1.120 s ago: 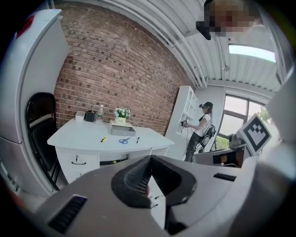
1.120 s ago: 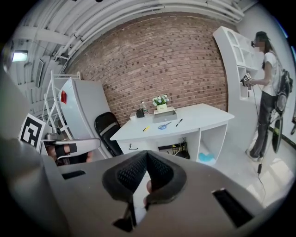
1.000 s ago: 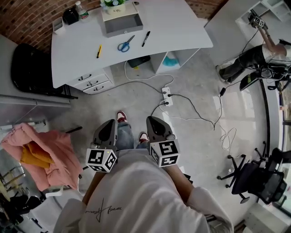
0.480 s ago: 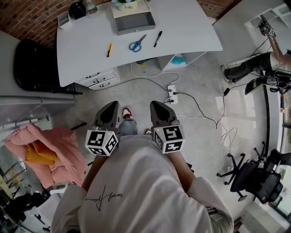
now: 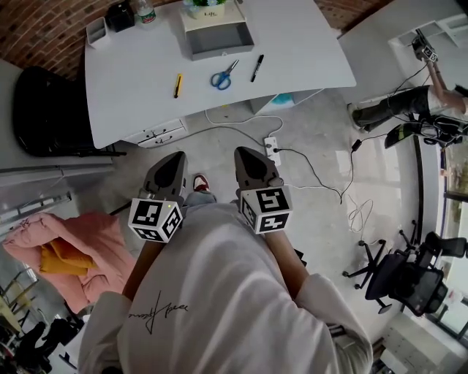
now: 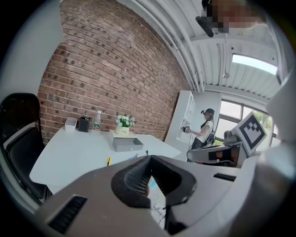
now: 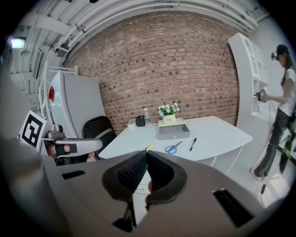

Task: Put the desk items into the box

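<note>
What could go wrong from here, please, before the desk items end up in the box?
1. A power strip and cable lie on the floor between the person's shoe and the desk; a foot could catch them.
2. The scissors, marker and yellow tool lie flat, so they could slide away when pinched.
3. The flower pot stands right behind the box; a careless reach might knock it.
</note>
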`<act>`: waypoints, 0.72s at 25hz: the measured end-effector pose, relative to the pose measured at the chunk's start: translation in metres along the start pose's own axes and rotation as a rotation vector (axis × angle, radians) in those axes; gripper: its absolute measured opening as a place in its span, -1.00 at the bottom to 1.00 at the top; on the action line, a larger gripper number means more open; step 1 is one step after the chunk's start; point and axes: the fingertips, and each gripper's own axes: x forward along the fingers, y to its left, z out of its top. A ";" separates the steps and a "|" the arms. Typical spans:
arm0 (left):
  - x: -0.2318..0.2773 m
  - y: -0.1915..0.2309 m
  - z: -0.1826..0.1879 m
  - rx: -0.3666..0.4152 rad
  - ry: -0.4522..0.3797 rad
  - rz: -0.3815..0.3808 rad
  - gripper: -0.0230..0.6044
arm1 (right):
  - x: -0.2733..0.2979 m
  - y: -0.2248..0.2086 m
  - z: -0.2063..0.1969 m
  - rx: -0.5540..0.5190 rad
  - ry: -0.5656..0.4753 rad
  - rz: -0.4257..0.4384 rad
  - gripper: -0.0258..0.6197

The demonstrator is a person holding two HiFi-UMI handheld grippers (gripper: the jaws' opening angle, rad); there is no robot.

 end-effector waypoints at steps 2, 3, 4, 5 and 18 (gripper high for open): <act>0.002 0.008 0.004 0.009 -0.001 -0.013 -0.91 | 0.007 -0.001 0.005 -0.003 -0.003 -0.022 -0.84; 0.004 0.012 0.006 0.010 -0.001 -0.019 -0.91 | 0.009 -0.003 0.008 -0.004 -0.005 -0.036 -0.84; 0.006 0.016 0.007 0.009 -0.002 -0.022 -0.91 | 0.011 -0.006 0.010 -0.004 -0.006 -0.052 -0.84; 0.008 0.020 0.008 0.006 -0.003 -0.024 -0.91 | 0.012 -0.010 0.012 -0.002 -0.006 -0.067 -0.84; 0.030 0.049 0.021 0.010 0.007 -0.011 -0.91 | 0.040 -0.042 0.029 0.024 -0.022 -0.141 -0.84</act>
